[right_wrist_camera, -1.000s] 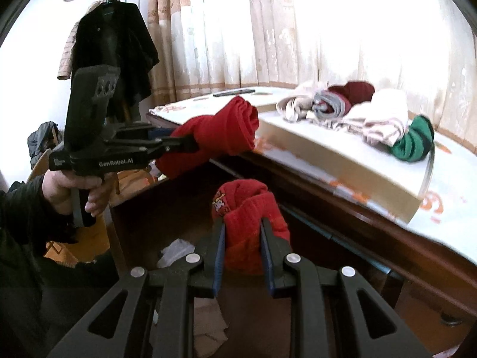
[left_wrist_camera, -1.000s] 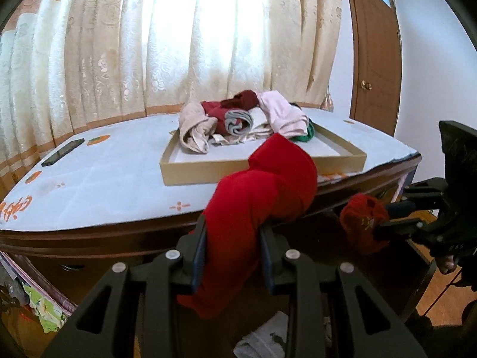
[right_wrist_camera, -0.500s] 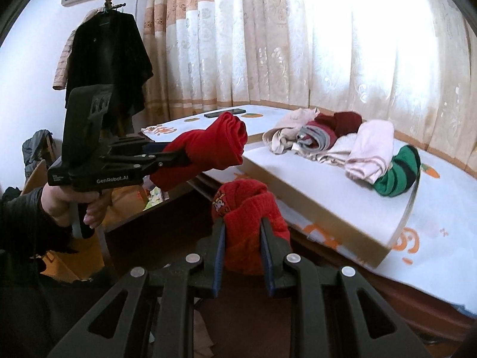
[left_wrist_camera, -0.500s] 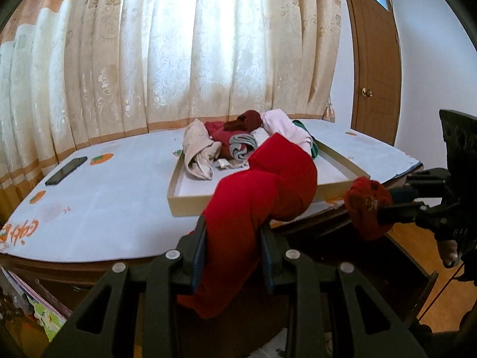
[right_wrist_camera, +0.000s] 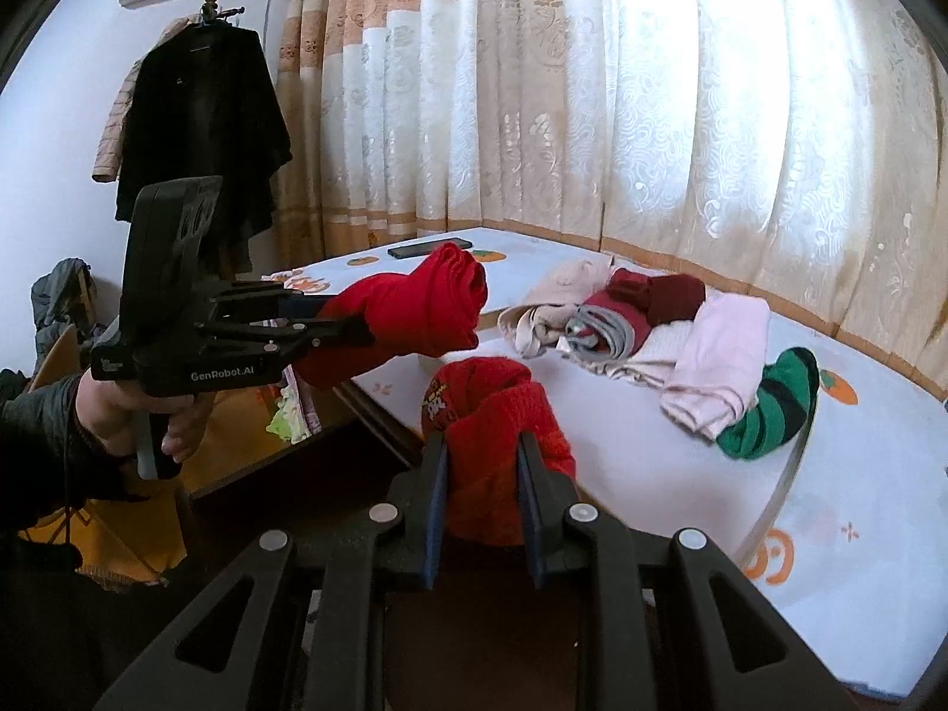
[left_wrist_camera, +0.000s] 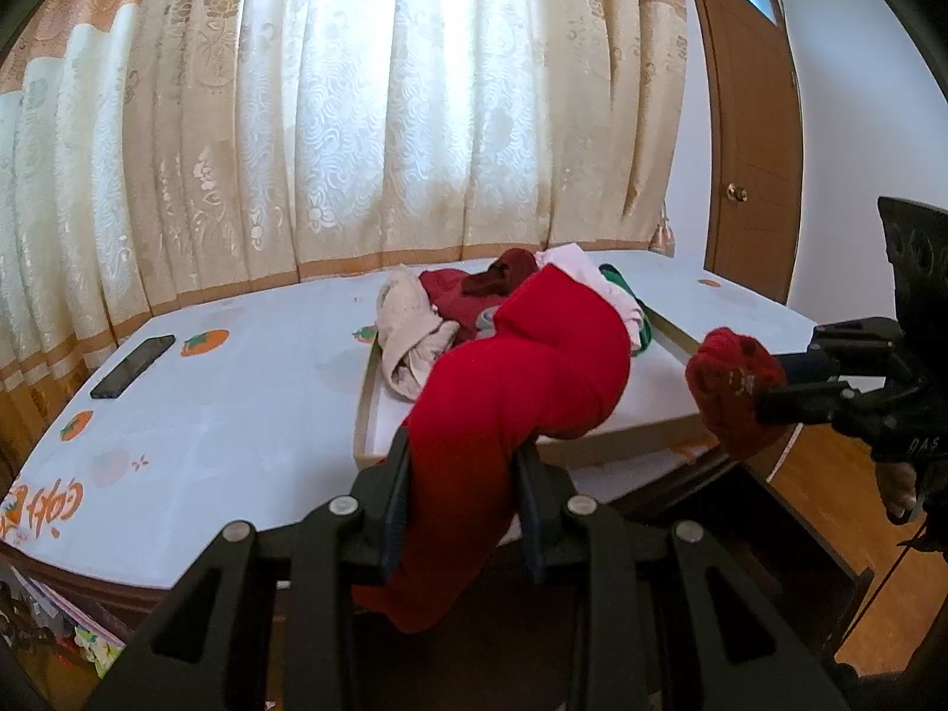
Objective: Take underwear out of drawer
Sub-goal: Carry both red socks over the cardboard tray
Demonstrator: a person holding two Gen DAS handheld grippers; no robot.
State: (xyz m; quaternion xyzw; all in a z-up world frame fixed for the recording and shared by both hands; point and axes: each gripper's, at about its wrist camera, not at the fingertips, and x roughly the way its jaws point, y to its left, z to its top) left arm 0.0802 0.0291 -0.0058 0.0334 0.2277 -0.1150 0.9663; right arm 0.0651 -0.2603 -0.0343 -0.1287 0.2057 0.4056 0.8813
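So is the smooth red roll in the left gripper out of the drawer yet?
Out. The red roll hangs clamped in the left gripper above the tabletop.

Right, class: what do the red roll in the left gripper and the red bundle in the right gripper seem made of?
Red roll: smooth, matte knit, probably cotton jersey; soft folds, no pile. Red bundle: fuzzy, terry-like fabric; nubbly looped surface, with a printed patch.

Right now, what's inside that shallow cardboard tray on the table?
The cardboard tray holds a heap of rolled clothes: a beige piece, maroon pieces, a pink piece and a green striped roll. Anything beneath the heap is covered.
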